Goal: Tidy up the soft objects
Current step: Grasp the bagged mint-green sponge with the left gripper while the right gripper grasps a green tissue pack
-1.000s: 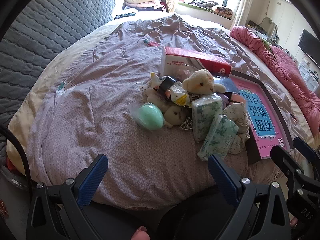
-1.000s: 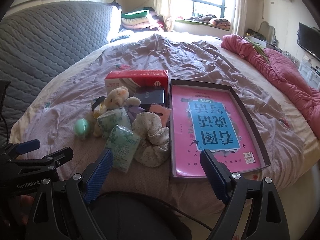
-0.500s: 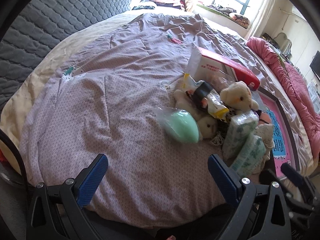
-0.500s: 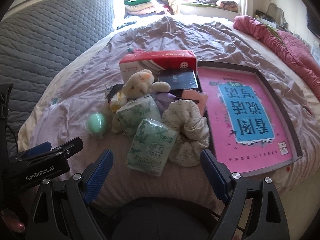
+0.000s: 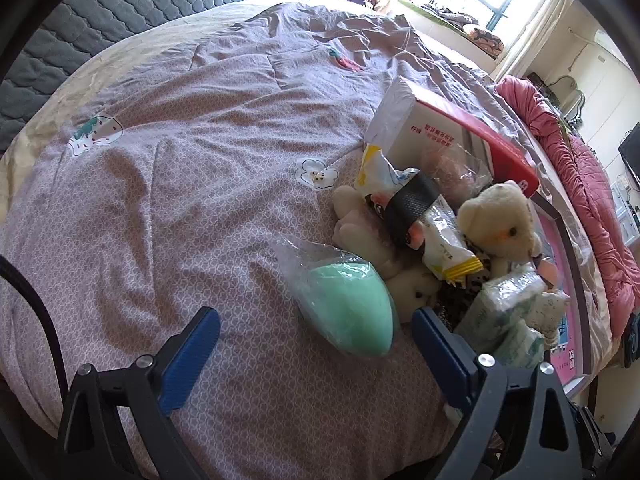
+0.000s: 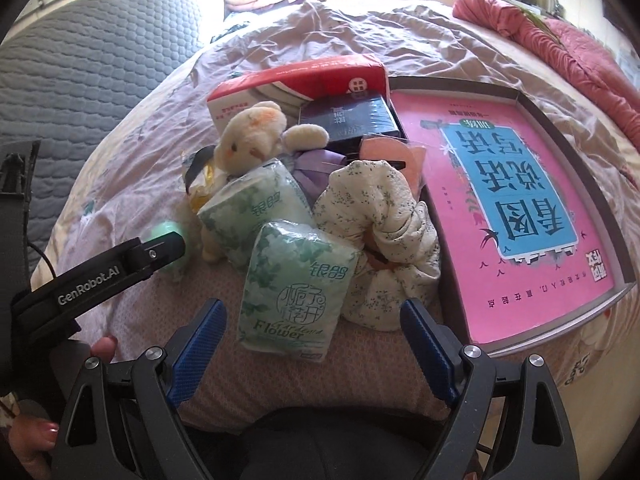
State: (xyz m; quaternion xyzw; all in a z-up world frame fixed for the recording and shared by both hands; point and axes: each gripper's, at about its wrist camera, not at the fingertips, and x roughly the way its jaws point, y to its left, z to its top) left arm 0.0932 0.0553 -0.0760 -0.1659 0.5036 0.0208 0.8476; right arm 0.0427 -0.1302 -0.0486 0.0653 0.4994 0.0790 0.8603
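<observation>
Approach is underway on both sides of the pile of soft things heaped on the bed (image 5: 168, 208), with the pink-lined tray (image 6: 618, 248) taken here as the landmark.

Farthest left of the tray, the left gripper (image 5: 316, 340) is hanging over the bagged mint-green sponge egg (image 5: 348, 308); its jaws are closing from wide, the egg lying just ahead of them and nearer the right pad, with nothing pressed yet. I judge this the step in hand: centring the egg between the pads before the squeeze, and biting the foam body rather than the loose plastic, which would likely slip.

Nearer the tray, the cream teddy bear (image 6: 252, 136) is sitting on top of the heap, against the red-and-white carton (image 6: 296, 80).

Closest to the tray, the right gripper (image 6: 312, 336) is standing released and empty, its jaws wide, over the front green tissue pack (image 6: 296, 288), which is leaning on a second pack beside the floral cloth bundle (image 6: 380, 232). A low grip across the pack's sides seems safest.
</observation>
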